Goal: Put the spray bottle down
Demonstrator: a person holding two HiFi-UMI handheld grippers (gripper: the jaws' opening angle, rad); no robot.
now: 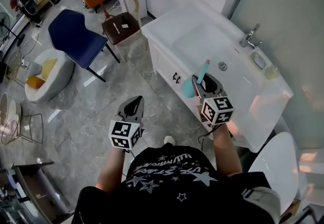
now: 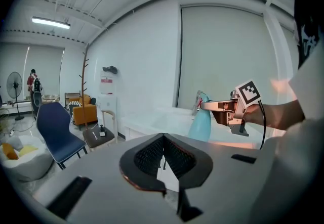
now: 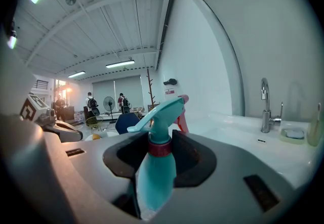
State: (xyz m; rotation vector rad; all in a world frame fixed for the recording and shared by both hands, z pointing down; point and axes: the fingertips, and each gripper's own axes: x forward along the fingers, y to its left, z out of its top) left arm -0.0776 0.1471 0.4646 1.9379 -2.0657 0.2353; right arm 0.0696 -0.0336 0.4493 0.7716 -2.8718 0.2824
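1. Looking down from the head view, the right gripper (image 1: 206, 85) held the teal spray bottle (image 1: 189, 87) upright in the air. The bottle hung just in front of the white vanity counter (image 1: 202, 36), its base resting on nothing. The left gripper (image 1: 132, 107) hung over the grey floor (image 1: 86, 117), well apart from the bottle.
2. From the left gripper view, the left gripper (image 2: 163, 139) had its jaws together, tips meeting, with nothing between them. Across the frame, the spray bottle (image 2: 200, 126) showed clamped near its top by the right gripper (image 2: 206, 105), with the counter behind it.
3. From the right gripper view, the right gripper (image 3: 161, 143) had its jaws partly apart and pressed on the bottle's neck at the red collar (image 3: 160, 148). The trigger head rose above them. The counter and its faucet (image 3: 265, 99) lay ahead to the right.
4. The put-down seemed not yet done; the step in hand looked like bringing the bottle to a resting place. The next move would call for:
   - finding a bare flat spot on the counter;
   - lowering the bottle upright until its base bore weight;
   - spreading the jaws and drawing back clear of the trigger.
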